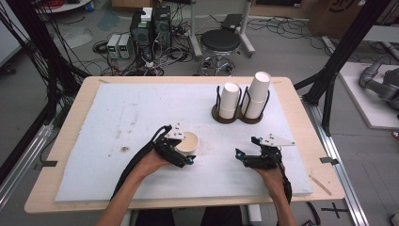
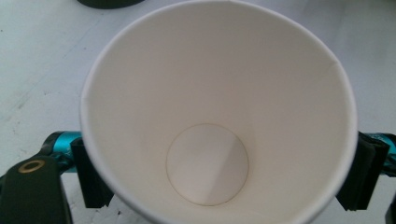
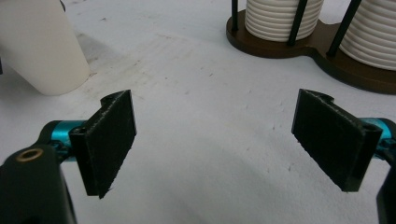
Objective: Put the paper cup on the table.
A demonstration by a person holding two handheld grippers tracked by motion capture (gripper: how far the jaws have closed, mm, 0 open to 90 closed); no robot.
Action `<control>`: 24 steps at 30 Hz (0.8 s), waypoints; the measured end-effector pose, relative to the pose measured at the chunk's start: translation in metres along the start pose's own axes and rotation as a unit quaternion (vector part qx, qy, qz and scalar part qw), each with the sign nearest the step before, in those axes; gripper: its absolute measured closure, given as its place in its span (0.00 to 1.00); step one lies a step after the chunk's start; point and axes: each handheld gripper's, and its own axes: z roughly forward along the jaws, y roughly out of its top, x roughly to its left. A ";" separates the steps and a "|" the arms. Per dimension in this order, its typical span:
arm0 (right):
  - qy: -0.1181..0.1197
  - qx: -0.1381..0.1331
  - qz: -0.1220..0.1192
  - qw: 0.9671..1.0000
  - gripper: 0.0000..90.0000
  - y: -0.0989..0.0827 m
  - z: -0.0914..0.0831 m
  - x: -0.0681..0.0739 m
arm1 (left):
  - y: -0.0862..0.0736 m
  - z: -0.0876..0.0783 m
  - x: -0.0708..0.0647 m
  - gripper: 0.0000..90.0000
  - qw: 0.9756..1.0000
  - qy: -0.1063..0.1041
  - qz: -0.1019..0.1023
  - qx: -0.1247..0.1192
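The left gripper (image 1: pixel 184 149) stands on the white foam mat (image 1: pixel 117 141) with a single paper cup (image 1: pixel 188 141) upright between its black fingers (image 2: pixel 95 179), mouth up. In the left gripper view, one pad sits at each side of the cup's wall, just at the paper; whether they press on it or have come a little clear cannot be told from that view, though the jaws stand wide around the cup rather than together. The cup's round bottom shows empty, and its rim rises well above the fingertips. Further right, beyond both pairs of fingers, a dark brown two-ring cup holder (image 1: pixel 236 117) stands on the mat with a stack of paper cups (image 1: pixel 229 100) in its left ring and a taller stack of cups (image 1: pixel 256 94) in its right ring, each fenced by thin black rods. To the right, the right gripper (image 1: pixel 248 157) rests low over the mat with its fingers (image 3: pixel 108 140) wide apart and only bare foam between them. In the right gripper view, the single cup lies far off beyond its left finger, and the holder's base lies ahead of its right finger.
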 end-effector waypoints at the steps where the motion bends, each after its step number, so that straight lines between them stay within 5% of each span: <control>1: -0.001 0.000 0.001 1.000 0.16 0.000 0.000 0.000 | 0.000 0.000 0.000 0.13 1.000 0.001 -0.001 -0.002; 11: -0.001 0.000 -0.001 1.000 0.16 0.000 0.000 0.000 | -0.008 -0.006 0.000 0.06 1.000 0.003 -0.010 -0.006; 24: -0.003 0.004 -0.004 1.000 0.16 -0.001 0.002 0.001 | -0.027 -0.037 0.002 0.06 0.999 0.006 -0.027 -0.038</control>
